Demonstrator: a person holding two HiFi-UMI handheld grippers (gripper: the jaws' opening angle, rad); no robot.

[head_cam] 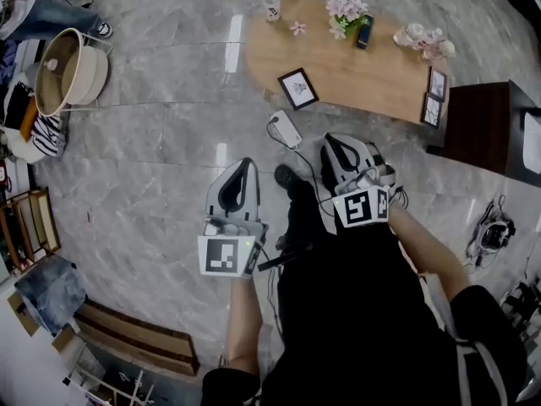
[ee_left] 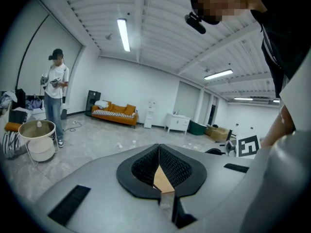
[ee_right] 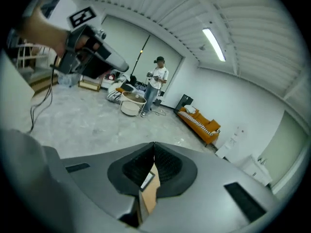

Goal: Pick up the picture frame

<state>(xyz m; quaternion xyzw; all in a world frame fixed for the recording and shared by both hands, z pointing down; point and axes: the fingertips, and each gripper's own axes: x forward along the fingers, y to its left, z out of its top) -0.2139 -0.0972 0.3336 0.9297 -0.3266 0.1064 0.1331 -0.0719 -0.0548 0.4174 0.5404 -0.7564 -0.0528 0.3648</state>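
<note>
A black picture frame (head_cam: 297, 88) with a white mat lies flat on the near left part of the oval wooden table (head_cam: 355, 66). Both grippers hang over the floor short of the table, empty. My left gripper (head_cam: 239, 176) is shut, and in the left gripper view its pads (ee_left: 159, 147) meet with only a sliver of wood showing below them. My right gripper (head_cam: 342, 155) is also shut. It sits nearer the table, and in the right gripper view a corner of the picture frame (ee_right: 146, 181) shows through the gap under the closed pads.
Two more small frames (head_cam: 437, 83) lean at the table's right end beside a dark cabinet (head_cam: 482, 129). A bottle (head_cam: 271, 4) and flowers (head_cam: 347, 11) stand on the table. A white device with a cable (head_cam: 286, 128) lies on the floor. A person (ee_left: 54, 93) stands by a round basket (head_cam: 68, 70).
</note>
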